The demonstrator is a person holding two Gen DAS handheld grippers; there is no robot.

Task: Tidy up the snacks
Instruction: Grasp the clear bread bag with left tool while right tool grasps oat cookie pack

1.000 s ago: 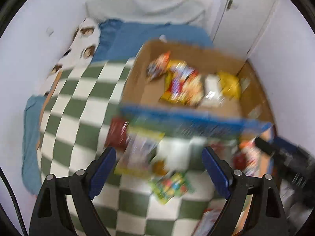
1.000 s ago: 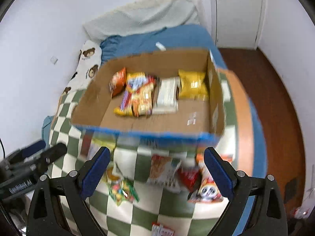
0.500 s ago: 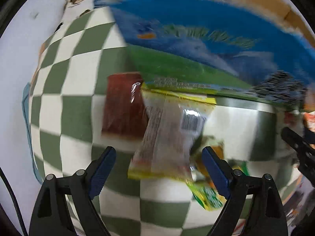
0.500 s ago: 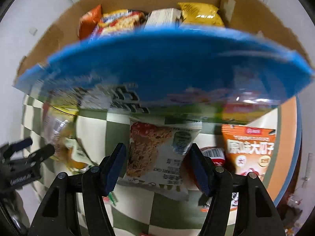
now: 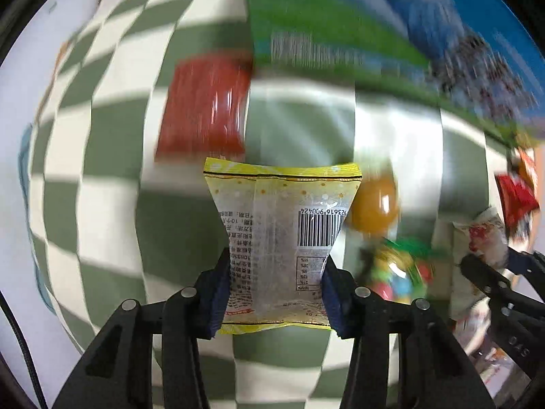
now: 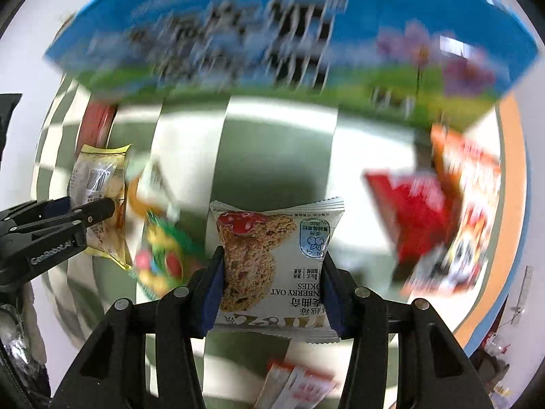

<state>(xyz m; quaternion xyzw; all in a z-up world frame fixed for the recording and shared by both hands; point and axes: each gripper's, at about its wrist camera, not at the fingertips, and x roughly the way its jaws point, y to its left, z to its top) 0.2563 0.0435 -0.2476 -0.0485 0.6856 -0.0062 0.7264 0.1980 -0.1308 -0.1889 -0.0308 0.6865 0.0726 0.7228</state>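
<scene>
A yellow-edged clear plastic snack packet [image 5: 276,248] sits back-side up, barcode showing. A white cranberry oat cookie packet [image 6: 276,266] faces up. Both are pinched at their sides above the green-and-white checked bed cover [image 5: 112,184].

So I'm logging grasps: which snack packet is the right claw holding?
The oat cookie packet, white with a cookie picture, is clamped in the right claw. The yellow-edged packet is in the left claw.

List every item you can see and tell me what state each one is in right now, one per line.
Left gripper: shut on the yellow-edged clear snack packet.
Right gripper: shut on the white cranberry oat cookie packet.
Dark red flat packet: lying flat on the green-and-white checkered cloth.
Colourful candy bag: lying loose on the cloth.
Blue printed cardboard box: standing on the cloth.
</scene>
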